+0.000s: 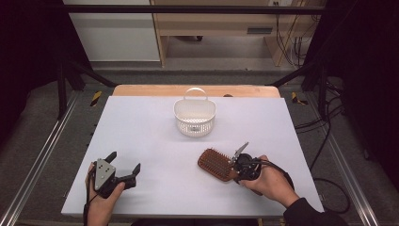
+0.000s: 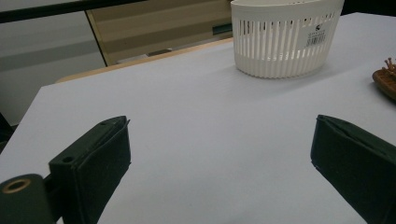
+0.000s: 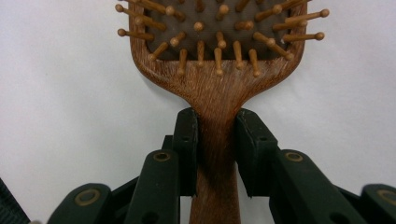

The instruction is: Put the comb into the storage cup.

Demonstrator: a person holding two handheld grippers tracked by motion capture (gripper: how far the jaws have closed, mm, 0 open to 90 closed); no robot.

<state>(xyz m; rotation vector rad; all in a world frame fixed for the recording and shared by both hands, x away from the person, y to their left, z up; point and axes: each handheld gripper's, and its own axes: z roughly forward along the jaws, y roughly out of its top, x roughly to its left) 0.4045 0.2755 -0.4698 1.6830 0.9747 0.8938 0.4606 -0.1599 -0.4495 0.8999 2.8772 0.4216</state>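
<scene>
Already the right claw [image 3: 215, 140] pinches the wooden hairbrush [image 1: 217, 165] by its handle at lower right, head pointing up-left toward the white basket [image 1: 195, 117] at centre, while the left claw [image 1: 123, 170] rests wide, empty.

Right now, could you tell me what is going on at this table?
A person is working with a handheld tool in each hand. The right tool is shut on the handle of a wooden hairbrush, which lies bristles up on the white table. The left tool rests open near the table's front left corner, holding nothing. A white slotted basket stands farther back, near the middle, apart from the brush.
</scene>
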